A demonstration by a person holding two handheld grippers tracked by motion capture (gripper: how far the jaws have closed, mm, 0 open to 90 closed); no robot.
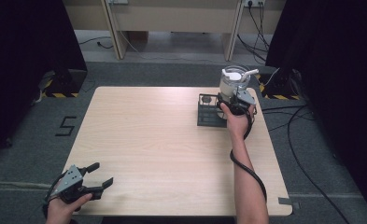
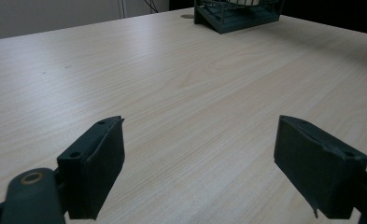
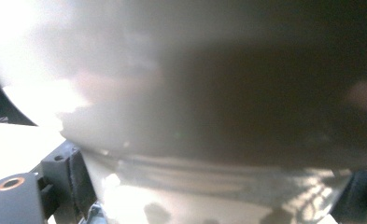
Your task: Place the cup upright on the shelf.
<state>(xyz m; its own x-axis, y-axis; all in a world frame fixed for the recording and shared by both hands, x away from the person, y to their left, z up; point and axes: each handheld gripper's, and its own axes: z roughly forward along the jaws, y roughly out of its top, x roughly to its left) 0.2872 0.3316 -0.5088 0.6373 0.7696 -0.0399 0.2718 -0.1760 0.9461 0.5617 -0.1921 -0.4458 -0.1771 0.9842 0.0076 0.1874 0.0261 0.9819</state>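
While the right claw (image 1: 237,99) grips the white pot (image 1: 234,80) above the dark rack (image 1: 210,112), keep it level; the left claw (image 1: 97,176), well away, rests spread wide.

A pale, upright jug (image 1: 232,84) with a white lid and side handle stands at two o'clock, on a dark wire rack (image 1: 209,114).

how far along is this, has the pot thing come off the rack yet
Done: the right gripper has reached the white lidded pot at the dark wire rack; its jaws sit on either side of the pot's base. In hand: that grasp, though whether the pot is lifted clear is hard to tell. Left: moving it somewhere. The left gripper waits open at the table's near corner.
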